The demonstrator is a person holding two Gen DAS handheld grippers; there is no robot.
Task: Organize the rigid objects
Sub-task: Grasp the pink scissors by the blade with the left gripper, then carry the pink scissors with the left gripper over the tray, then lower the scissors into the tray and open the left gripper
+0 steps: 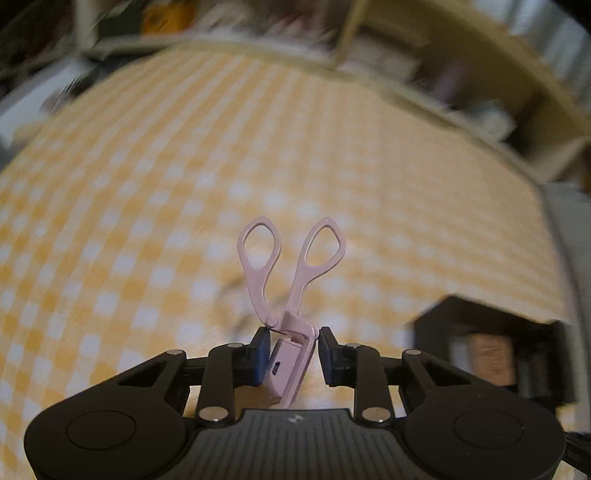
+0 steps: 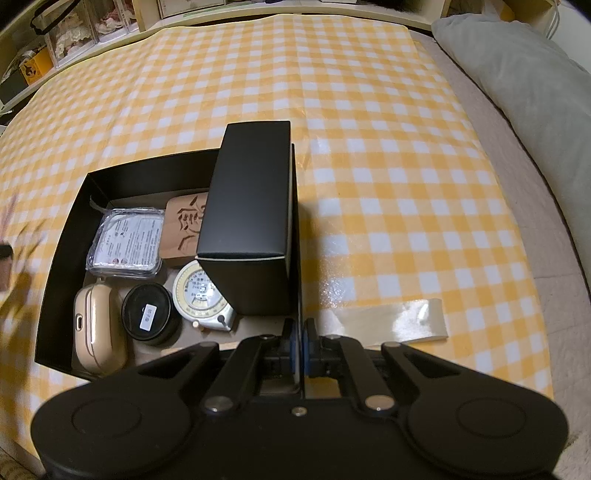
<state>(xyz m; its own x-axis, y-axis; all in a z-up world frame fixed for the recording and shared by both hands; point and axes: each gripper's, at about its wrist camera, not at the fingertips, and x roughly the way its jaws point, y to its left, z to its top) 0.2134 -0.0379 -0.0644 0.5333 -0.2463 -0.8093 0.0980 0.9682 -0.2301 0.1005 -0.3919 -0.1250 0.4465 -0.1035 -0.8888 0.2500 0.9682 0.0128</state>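
Note:
My left gripper [image 1: 291,350] is shut on a pink scissor-shaped eyelash curler [image 1: 291,273], gripping its head; the two loop handles point away, above the yellow checked tablecloth [image 1: 184,166]. My right gripper [image 2: 300,343] is shut on the right wall of an open black box [image 2: 62,229]. In the box lie a black carton [image 2: 251,218], a clear packet [image 2: 127,240], a carved wooden piece [image 2: 183,229], a round dial gauge [image 2: 201,295], a black round tin [image 2: 147,317] and a beige case [image 2: 98,332]. The box corner also shows in the left wrist view [image 1: 491,343].
A strip of clear tape [image 2: 391,321] lies on the cloth right of the box. A grey cushion [image 2: 517,74] is at the right edge. Shelves with clutter [image 2: 74,29] run along the far side. The left wrist view is motion-blurred.

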